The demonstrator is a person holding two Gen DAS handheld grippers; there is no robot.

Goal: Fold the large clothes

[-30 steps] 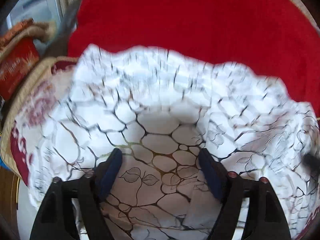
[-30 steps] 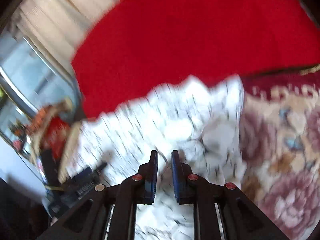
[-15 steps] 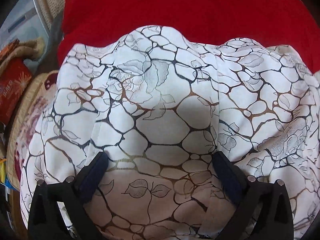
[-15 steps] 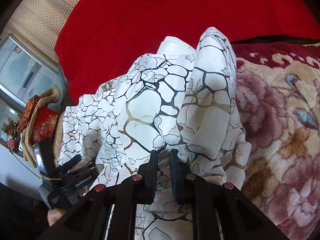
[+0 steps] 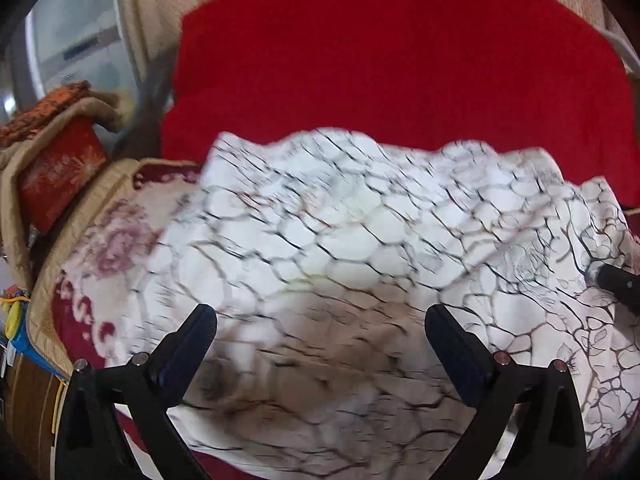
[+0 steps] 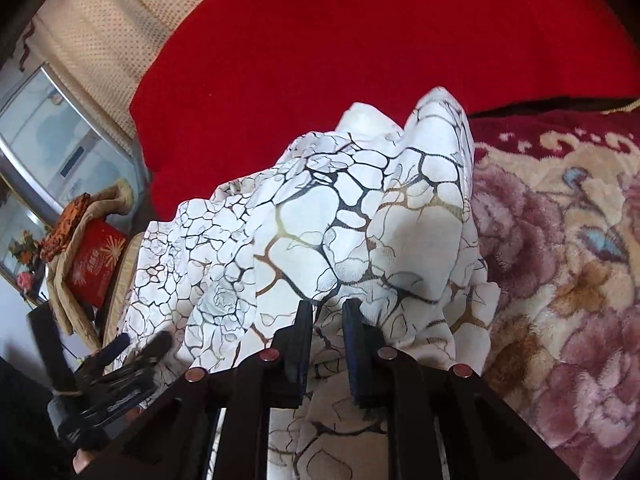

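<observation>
I am keeping the right claw (image 6: 327, 316) pinched on the white patterned garment (image 6: 320, 220), lying on the floral blanket (image 6: 560, 240) near its red edge. My left claw (image 5: 320, 320), just opened wide, is holding nothing; I should regrip a corner.

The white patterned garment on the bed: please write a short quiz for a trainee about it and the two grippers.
1. True or false: the left gripper is clamped on the white patterned garment.
2. Which gripper pinches the garment?
A. left
B. right
C. neither
3. Fill in: beyond the garment lies a ____ blanket.

Key:
1. False; its jaws stand wide open over the cloth.
2. B; the right gripper holds a fold between its fingers.
3. Red.
</observation>
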